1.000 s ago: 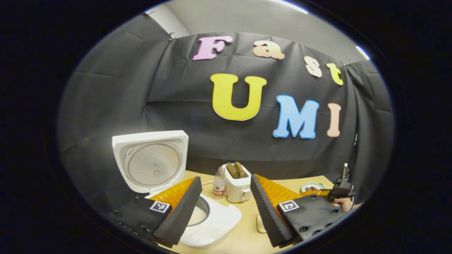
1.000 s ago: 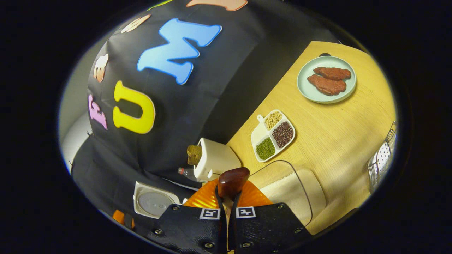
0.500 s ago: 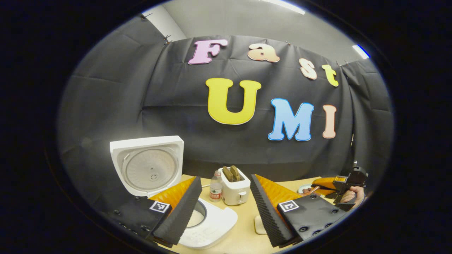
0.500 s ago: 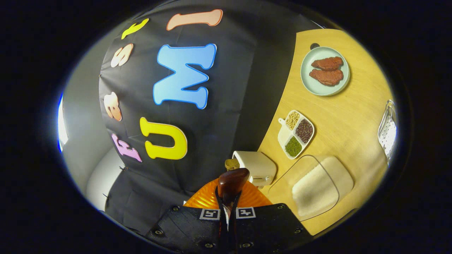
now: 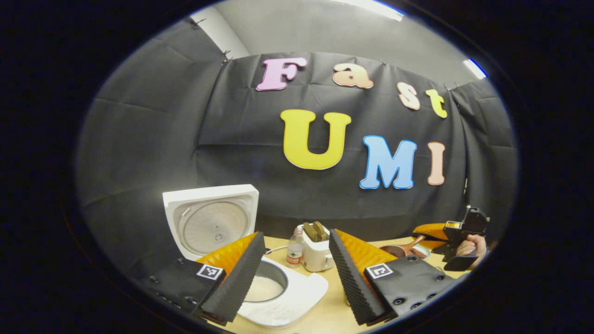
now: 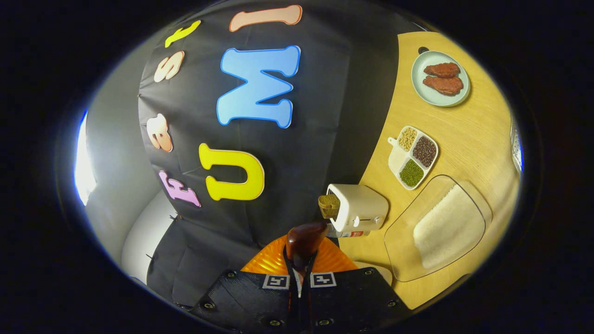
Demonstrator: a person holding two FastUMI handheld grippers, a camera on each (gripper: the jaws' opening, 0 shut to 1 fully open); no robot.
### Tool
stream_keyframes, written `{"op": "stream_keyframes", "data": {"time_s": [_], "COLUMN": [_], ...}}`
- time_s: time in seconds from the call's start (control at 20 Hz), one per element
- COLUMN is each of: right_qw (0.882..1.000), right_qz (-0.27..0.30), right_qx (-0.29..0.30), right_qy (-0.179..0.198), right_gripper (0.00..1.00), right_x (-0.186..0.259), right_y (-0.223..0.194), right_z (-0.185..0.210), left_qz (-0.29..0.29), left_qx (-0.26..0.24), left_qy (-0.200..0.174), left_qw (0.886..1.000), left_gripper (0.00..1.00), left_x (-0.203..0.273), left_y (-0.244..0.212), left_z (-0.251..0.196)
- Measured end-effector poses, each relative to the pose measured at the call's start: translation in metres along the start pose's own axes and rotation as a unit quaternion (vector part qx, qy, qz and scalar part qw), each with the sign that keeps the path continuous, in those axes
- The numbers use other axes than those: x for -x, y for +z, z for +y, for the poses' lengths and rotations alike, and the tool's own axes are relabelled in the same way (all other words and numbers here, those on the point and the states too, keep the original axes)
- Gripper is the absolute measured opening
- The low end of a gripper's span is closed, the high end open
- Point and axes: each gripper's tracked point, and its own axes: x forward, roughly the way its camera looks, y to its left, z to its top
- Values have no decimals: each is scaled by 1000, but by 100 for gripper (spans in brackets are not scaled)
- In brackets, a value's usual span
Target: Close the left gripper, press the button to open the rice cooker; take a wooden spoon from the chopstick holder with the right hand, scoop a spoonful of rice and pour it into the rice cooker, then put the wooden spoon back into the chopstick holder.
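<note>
Rice cooker at the counter's near-left: lid up, so the button step is done; white rice visible in the pot. Rice tray sits on the counter beside the toaster. Left claw spread wide, holding nothing, hovering by the cooker. Right claw clamped on the wooden spoon; in the left gripper view the spoon bowl hangs over the right end of the counter. Can't tell if it's loaded. Probably left: return spoon to the chopstick holder.
</note>
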Motion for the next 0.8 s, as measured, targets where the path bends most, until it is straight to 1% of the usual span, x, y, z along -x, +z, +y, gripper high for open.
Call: {"op": "stream_keyframes", "data": {"time_s": [0.05,0.1,0.3,0.45,0.8], "right_qw": [1000,1000,999,997,993], "right_qz": [6,11,30,54,97], "right_qx": [5,9,28,55,72], "right_qy": [2,5,8,-5,-13], "right_gripper": [2,2,2,2,2], "right_x": [-4,-9,-28,-45,-88], "right_y": [-5,-11,-29,-51,-101], "right_z": [4,8,19,16,22], "left_qz": [0,0,-1,2,16], "left_qx": [-4,-9,-23,-25,-21], "left_qy": [0,1,4,2,7], "left_qw": [1000,1000,1000,1000,1000], "left_gripper": [100,96,96,96,96], "left_x": [1,3,11,15,18], "left_y": [-1,0,-2,-6,-20], "left_z": [5,9,26,38,77]}}
